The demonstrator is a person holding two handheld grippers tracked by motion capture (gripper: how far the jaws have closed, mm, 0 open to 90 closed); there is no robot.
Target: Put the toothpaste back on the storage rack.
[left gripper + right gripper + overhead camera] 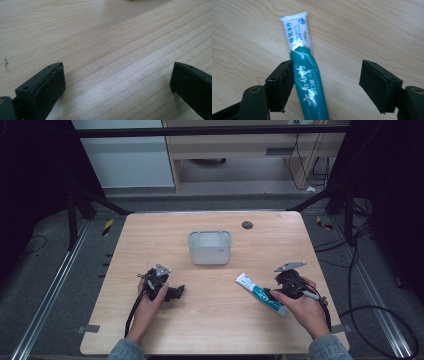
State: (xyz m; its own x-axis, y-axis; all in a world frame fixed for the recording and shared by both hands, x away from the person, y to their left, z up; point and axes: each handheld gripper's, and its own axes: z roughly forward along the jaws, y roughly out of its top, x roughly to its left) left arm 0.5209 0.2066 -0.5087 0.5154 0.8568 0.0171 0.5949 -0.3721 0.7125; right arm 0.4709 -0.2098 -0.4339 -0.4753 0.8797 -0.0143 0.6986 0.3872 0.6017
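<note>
A white and teal toothpaste tube point(257, 291) lies flat on the wooden table point(215, 325) at the right. My right gripper point(272, 295) is open around it. In the right gripper view the tube point(305, 75) runs up between the jaws of my right gripper point(327, 70); it lies against the left pad point(284, 82), and the right pad point(374, 85) stands well apart from it. At the left, my left gripper point(176, 292) rests low over the table. Its jaws stand wide open over bare wood, as the left gripper view shows point(117, 80).
A grey rectangular bin point(210, 234) stands at the table's middle, beyond both grippers. A small black round cap point(247, 224) sits in the tabletop near the far edge. Cables trail on the floor to the right of the table.
</note>
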